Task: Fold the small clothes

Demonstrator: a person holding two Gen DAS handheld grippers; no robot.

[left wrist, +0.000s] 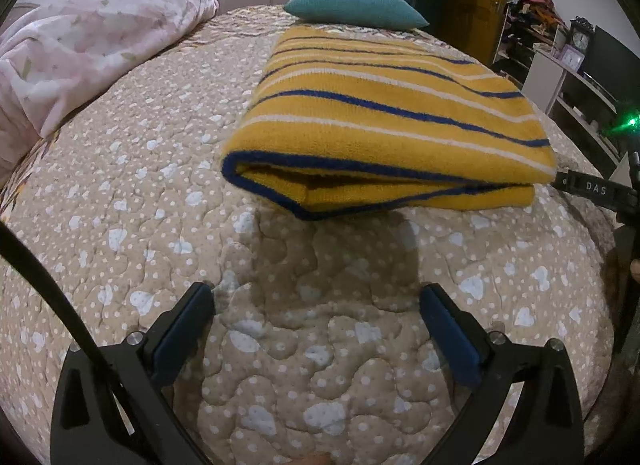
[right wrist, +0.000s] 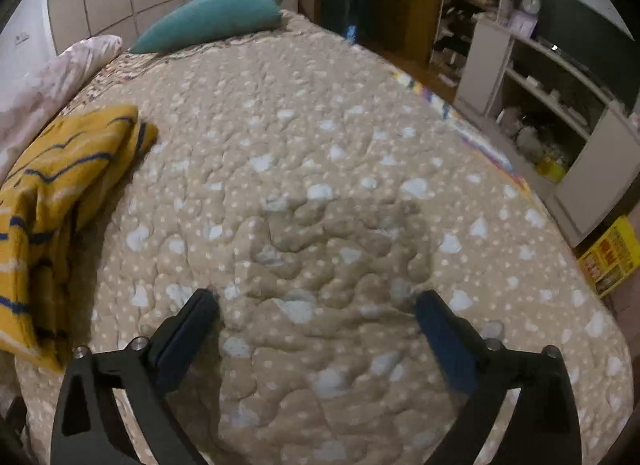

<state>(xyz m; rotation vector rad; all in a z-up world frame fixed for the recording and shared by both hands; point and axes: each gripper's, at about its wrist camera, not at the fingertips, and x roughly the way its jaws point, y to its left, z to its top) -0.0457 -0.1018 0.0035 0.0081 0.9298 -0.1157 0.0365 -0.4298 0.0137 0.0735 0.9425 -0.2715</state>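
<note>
1. Yellow striped garment [left wrist: 384, 121] lies folded on quilted bedspread [left wrist: 160, 225], 12 o'clock of left gripper [left wrist: 316, 309].
2. Left gripper, right gripper [right wrist: 318, 315]: fingers wide, empty.
3. Fold looks done; next probably tidy edges or fetch another piece.

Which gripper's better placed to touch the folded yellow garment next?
Left, probably. The left gripper is open and faces the folded striped garment straight ahead. The right gripper is open over bare quilt, garment at its far left.
</note>
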